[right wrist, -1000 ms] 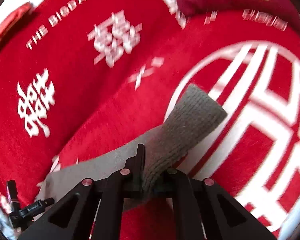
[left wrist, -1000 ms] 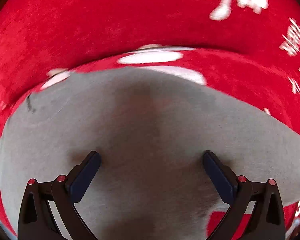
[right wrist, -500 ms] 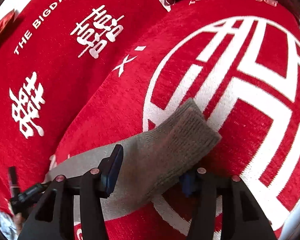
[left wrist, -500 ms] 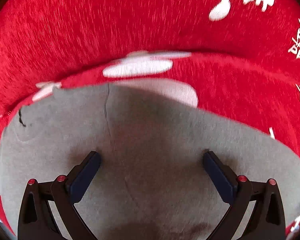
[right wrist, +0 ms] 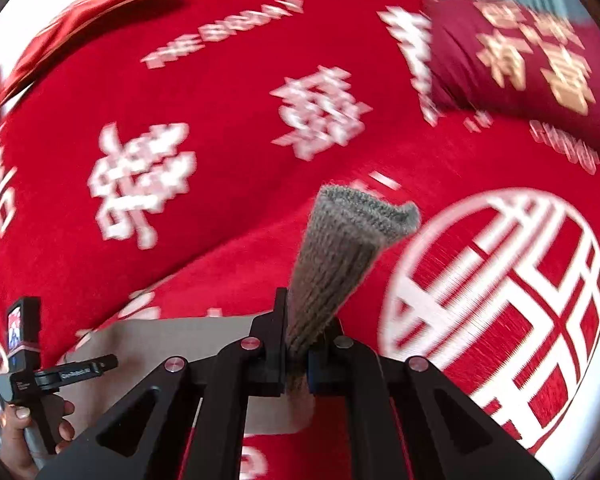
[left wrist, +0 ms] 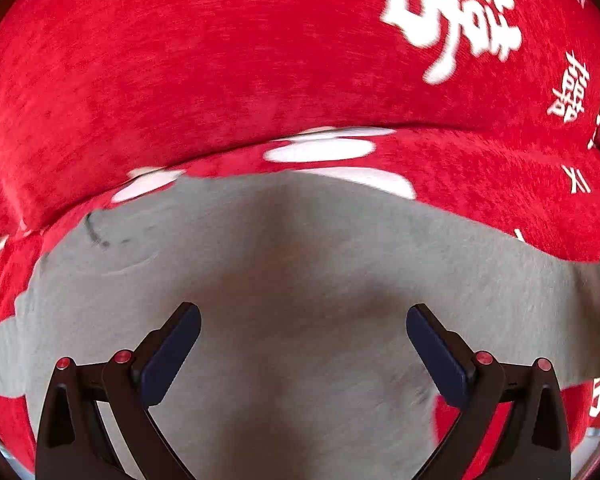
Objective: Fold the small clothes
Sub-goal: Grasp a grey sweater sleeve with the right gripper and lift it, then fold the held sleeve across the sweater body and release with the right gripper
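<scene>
A: What's the right tool (right wrist: 298, 360) doing?

B: It is clenched on the ribbed cuff (right wrist: 340, 248) of a grey garment. The cuff stands up out of the jaws, lifted clear of the red cover (right wrist: 220, 208), its open end fanning out at the top. The jaws have just been closing, and the cuff is pinched between them.

A: And the rest of the garment?

B: The garment (left wrist: 300, 272) lies flat on the red cover, which has white characters and a big round emblem (right wrist: 496, 304) woven in. In the right wrist view a pale grey stretch of it runs left from under the tool, towards the other hand.

A: The left tool (left wrist: 303, 344)?

B: Released. Its two dark pads are spread wide apart, pointing steeply down over the middle of the grey cloth. Whether the tips touch the cloth I cannot tell.

A: Can you see the person?

B: Only a hand (right wrist: 24, 428) at the lower left of the right wrist view, wrapped round the handle of the left tool, with a small camera (right wrist: 22, 326) on top.

A: Anything else?

B: A darker red cushion (right wrist: 512, 56) with gold characters at the far right, blurred.
</scene>
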Tool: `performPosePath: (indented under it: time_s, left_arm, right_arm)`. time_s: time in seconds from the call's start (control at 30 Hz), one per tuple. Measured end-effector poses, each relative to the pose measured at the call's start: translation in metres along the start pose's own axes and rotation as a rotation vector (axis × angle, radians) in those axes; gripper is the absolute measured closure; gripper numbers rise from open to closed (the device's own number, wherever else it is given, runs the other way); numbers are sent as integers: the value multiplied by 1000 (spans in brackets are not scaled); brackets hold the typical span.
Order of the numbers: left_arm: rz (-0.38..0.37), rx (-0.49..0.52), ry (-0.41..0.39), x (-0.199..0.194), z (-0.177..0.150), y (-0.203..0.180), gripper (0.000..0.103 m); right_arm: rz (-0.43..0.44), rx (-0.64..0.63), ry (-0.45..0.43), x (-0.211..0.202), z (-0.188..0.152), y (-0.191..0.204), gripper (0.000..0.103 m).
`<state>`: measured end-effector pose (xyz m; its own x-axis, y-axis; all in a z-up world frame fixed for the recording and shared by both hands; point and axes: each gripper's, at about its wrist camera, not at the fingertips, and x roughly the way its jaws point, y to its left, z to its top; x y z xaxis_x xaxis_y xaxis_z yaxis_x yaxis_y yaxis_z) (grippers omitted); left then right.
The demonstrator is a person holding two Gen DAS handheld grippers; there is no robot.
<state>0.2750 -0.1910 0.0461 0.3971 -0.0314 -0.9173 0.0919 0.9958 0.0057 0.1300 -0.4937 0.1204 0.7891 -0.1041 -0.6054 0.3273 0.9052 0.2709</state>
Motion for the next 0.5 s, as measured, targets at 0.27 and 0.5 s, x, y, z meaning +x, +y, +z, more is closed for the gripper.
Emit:
performPosePath:
  time_s: [0.27, 0.5]
  left_arm:
    - [-43, -140, -35, -33, -33, 123, 0]
    - [-53, -329, -40, -43, -75, 248, 0]
  right_arm:
    - [83, -249, -51, -23, -6, 157, 96]
    - [193, -410, -26, -16, -56, 305, 96]
